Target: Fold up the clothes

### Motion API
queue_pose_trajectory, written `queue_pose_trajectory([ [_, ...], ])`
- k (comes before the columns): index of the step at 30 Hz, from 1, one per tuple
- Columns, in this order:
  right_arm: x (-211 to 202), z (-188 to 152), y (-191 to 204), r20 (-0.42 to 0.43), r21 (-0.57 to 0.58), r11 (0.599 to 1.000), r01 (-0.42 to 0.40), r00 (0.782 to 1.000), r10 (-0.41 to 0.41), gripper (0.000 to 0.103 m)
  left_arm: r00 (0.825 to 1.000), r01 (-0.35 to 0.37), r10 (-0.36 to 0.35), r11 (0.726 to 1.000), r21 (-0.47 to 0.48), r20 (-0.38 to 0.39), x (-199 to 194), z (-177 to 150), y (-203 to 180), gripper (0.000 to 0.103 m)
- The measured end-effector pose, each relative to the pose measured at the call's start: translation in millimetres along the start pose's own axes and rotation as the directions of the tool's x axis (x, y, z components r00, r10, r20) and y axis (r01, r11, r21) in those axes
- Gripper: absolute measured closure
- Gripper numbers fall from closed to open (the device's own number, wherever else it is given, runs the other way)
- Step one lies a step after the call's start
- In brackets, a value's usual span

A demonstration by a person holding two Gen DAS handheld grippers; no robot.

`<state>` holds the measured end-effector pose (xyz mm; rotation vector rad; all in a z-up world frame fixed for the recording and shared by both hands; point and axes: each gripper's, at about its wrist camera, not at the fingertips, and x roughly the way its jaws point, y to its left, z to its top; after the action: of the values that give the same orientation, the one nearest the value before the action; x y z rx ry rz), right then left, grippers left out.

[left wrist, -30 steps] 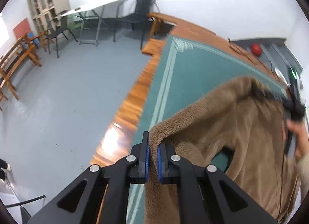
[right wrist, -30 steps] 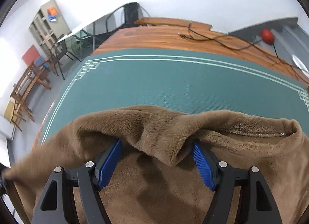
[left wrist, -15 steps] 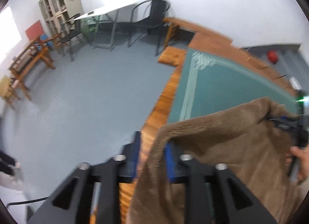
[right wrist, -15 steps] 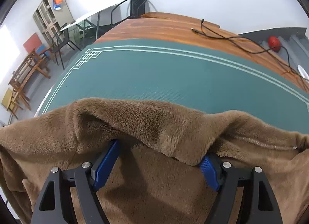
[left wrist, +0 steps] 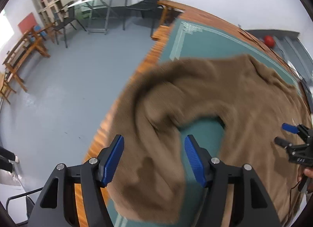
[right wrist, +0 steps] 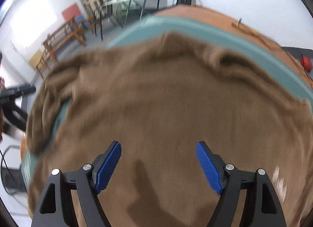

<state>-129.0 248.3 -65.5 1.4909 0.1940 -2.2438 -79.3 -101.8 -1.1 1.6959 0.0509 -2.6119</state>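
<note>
Left claw [left wrist: 153, 160]: jaws wide apart, gripping nothing; a loose fold of the garment lies between and below them, at the left edge of the bench.
Garment [left wrist: 244, 113]: brown fleece, spread over the green mat [left wrist: 205, 44], which covers most of the bench. One part, likely a sleeve, curls near the left edge and leaves a gap of bare mat showing. Both views are motion-blurred, so fine detail such as seams cannot be read.
Bench [left wrist: 156, 50]: wooden rim visible along the left edge and far side, beyond the mat.
Right claw [right wrist: 158, 163]: jaws wide apart, empty, hovering over the flat middle of the garment [right wrist: 166, 99]; whether the tips touch the cloth cannot be told.
Step in hand: judged to be laying the garment flat before the first fold.
Method, left: take the curled sleeve at its outer end, not mid-length, and draw it toward the left edge until the gap closes.
Method, right: rest on the body of the garment to anchor it during the pull.
Risk: thick pile may bunch; close on a single layer only.
</note>
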Motion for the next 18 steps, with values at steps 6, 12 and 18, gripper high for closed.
queue_pose_trajectory([
  [6, -16, -81, 13, -0.119, -0.010, 1.000, -0.010, 0.993, 0.009, 0.022, 0.997, 0.039, -0.033, 0.996, 0.079, -0.068, -11, -56, -32, 0.034],
  [12, -38, -156, 25, -0.143, -0.091, 0.993, 0.074, 0.986, -0.087, 0.013, 0.994, 0.035, -0.022, 0.993, 0.116, -0.112, -25, -112, -45, 0.033],
  [18, -52, -207, 31, -0.101, -0.106, 0.986, 0.129, 0.985, -0.139, 0.001, 0.992, 0.002, 0.016, 0.990, 0.140, -0.124, -43, -171, -49, 0.032],
])
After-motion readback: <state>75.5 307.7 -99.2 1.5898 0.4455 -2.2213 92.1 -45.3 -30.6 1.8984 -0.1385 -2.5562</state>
